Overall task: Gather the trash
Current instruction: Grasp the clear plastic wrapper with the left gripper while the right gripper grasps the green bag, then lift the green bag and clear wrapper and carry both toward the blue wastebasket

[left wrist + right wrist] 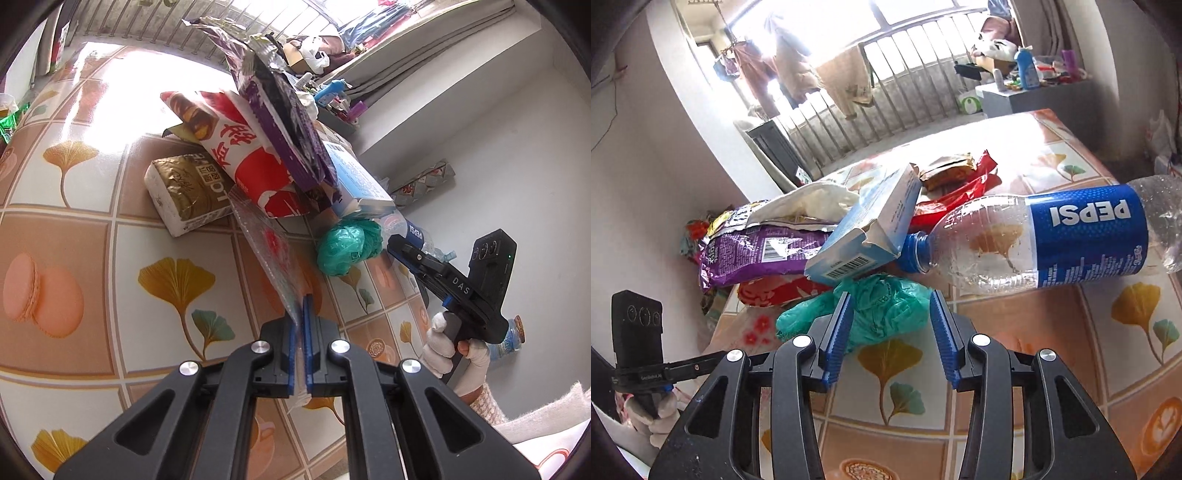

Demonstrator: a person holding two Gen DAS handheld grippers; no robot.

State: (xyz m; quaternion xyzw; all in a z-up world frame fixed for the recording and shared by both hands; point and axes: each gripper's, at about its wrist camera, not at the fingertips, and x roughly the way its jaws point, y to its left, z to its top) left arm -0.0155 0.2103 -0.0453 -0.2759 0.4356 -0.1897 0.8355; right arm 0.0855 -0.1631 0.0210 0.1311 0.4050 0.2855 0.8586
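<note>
Left gripper [303,314] pinches clear bag [273,247]; thin film, we risk slip. Right gripper [892,325] half open around green wad [882,306], not clamped; bottle [1034,240] may roll if nudged.

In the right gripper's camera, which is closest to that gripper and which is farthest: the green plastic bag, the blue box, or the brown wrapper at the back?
1. Green plastic bag: right at the tips of the right gripper, partly between its open fingers.
2. Blue box: just behind the bag, leaning on the pile.
3. Brown wrapper: farthest, at the back of the table near the bright window side.
</note>
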